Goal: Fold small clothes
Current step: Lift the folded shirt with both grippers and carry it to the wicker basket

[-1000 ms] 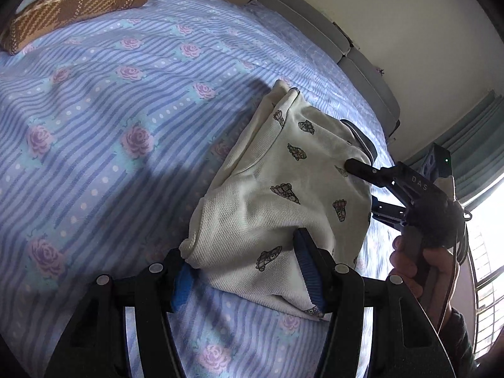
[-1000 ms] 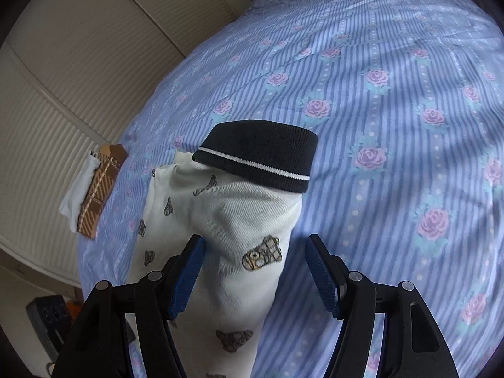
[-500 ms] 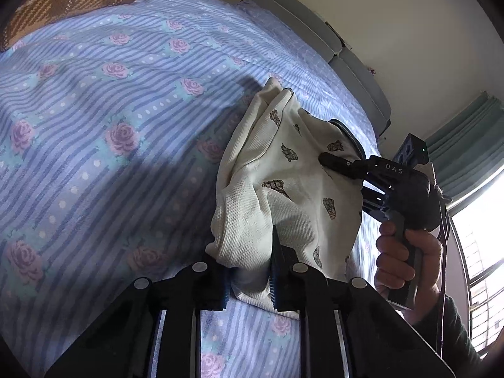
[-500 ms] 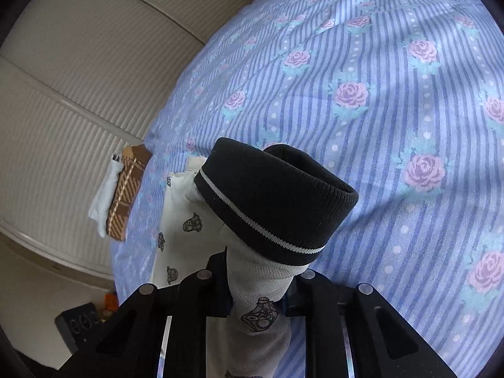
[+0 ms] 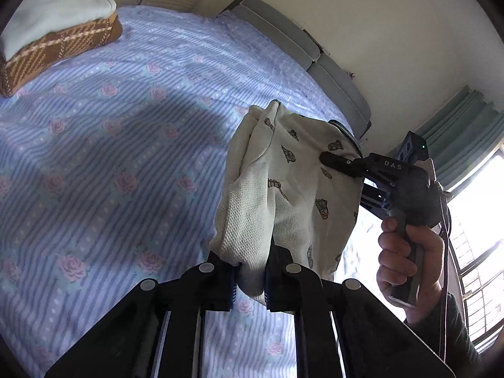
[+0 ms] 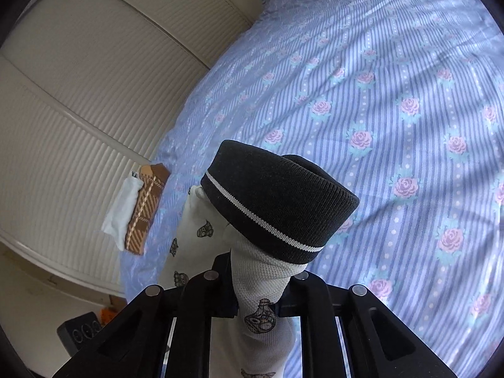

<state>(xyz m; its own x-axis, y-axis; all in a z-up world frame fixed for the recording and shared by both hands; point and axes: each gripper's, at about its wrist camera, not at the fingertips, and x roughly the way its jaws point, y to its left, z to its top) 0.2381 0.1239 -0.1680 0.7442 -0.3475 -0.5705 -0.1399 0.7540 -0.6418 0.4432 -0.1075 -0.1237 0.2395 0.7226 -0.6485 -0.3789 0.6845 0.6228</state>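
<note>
A small cream garment with little brown prints hangs lifted above the blue striped rose bedsheet. My left gripper is shut on its cream lower edge. My right gripper is shut on the cloth just below its black ribbed waistband, which has a white stripe. In the left wrist view the right gripper grips the garment's far side, with a hand on its handle.
A folded stack, white cloth on brown plaid, lies at the bed's far corner; it also shows in the right wrist view. A ribbed cream wall panel borders the bed. A grey headboard and a window stand on the right.
Both grippers were open around the garment one second ago; they have shut on it and raised it off the sheet, so it now hangs bunched between them.
</note>
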